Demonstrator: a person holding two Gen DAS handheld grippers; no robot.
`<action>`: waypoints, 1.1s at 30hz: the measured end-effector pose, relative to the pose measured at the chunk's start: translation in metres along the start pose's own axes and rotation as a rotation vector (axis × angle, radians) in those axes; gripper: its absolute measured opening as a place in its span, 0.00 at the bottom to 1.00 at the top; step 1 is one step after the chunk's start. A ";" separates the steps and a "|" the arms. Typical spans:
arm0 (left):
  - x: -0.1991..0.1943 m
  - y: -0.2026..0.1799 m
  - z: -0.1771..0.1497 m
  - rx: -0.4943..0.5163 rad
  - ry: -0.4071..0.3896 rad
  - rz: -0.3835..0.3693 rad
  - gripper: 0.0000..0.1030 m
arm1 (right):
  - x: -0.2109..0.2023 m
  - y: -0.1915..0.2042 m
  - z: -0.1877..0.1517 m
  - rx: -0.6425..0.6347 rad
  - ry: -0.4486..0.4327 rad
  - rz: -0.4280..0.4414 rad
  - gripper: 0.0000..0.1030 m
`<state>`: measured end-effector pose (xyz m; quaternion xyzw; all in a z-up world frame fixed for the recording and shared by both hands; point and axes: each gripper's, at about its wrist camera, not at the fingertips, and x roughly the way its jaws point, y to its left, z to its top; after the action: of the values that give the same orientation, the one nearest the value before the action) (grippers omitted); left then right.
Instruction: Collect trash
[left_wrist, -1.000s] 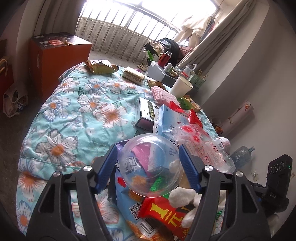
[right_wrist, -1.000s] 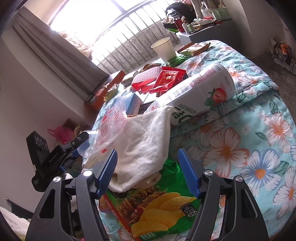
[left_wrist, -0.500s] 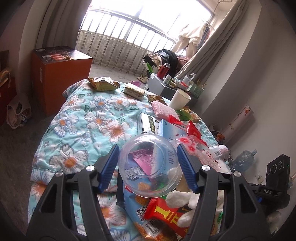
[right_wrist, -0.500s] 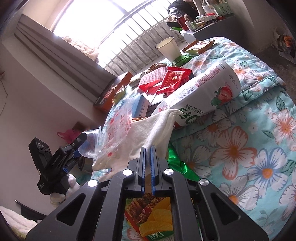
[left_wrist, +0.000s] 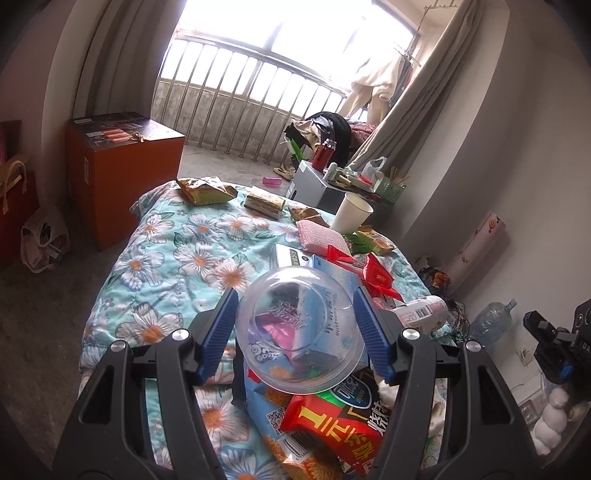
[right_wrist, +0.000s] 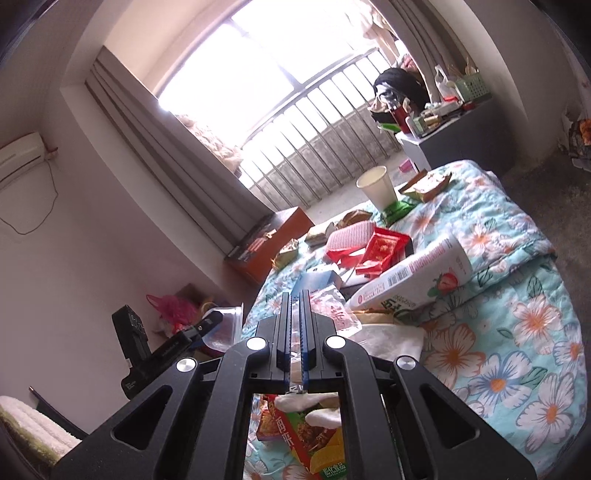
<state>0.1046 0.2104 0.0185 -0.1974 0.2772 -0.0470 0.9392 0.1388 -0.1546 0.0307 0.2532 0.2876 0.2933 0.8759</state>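
Note:
My left gripper is shut on a clear plastic cup, held by its sides above a heap of snack wrappers on the flowered bedspread. My right gripper is shut on a white cloth that trails from its jaws down over the wrappers; it is lifted above the bed. A white strawberry carton, red packets and a paper cup lie farther back.
More wrappers, a pink pack and a paper cup lie at the bed's far end. An orange box stands at left, a cluttered side table behind. A water jug sits on the floor at right.
The right gripper shut on the white cloth and lifted it up and back. The left gripper rose with the clear cup in it, away from the wrapper heap.

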 end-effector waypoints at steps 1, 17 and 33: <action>-0.001 -0.002 0.000 0.005 -0.003 -0.002 0.59 | -0.005 0.001 0.002 -0.006 -0.013 -0.001 0.04; -0.010 -0.018 -0.003 0.015 0.003 -0.004 0.59 | 0.047 -0.038 -0.029 0.243 0.246 0.049 0.45; -0.003 0.001 -0.007 -0.019 0.016 -0.004 0.59 | 0.125 -0.097 -0.051 0.629 0.371 0.111 0.38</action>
<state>0.0983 0.2095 0.0140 -0.2064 0.2848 -0.0481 0.9349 0.2238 -0.1257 -0.1092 0.4678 0.5033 0.2783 0.6711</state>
